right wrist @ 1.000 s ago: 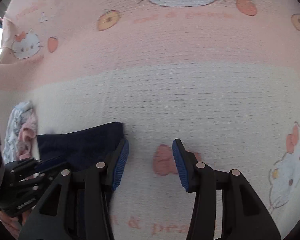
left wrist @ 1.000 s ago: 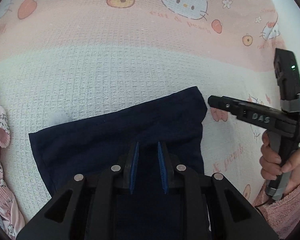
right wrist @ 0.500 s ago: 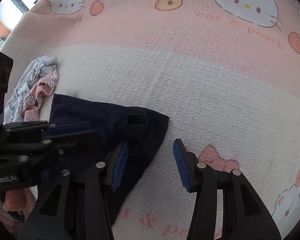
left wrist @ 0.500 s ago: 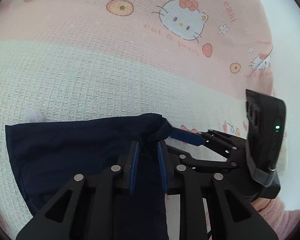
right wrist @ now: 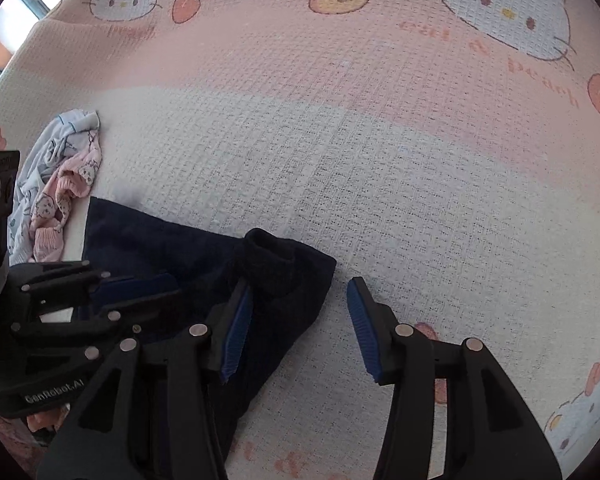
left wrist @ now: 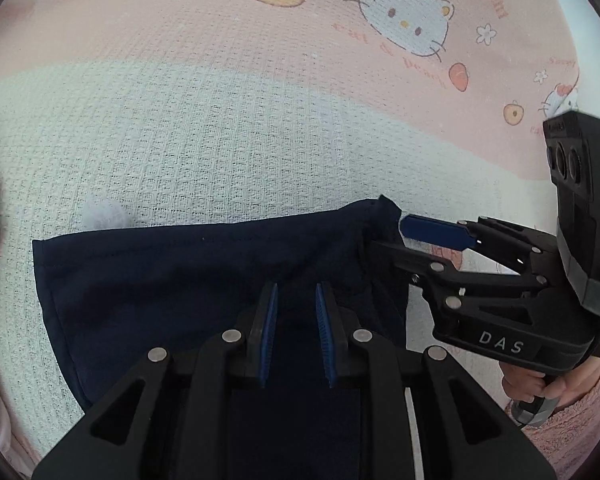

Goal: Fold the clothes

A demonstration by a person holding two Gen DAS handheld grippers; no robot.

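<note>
Two fisheye cameras are each sitting on a handheld gripper, looking steeply down along its fingers at a bed cover [left wrist: 228,152] from close above. The left wrist view is facing a dark navy garment [left wrist: 188,276], with the right gripper [left wrist: 400,236] entering at its right edge. The right wrist view is looking from the garment's right side, catching the left gripper [right wrist: 148,292] at lower left. Both views are sharing the garment [right wrist: 172,244] and the patterned cover [right wrist: 400,184].
</note>
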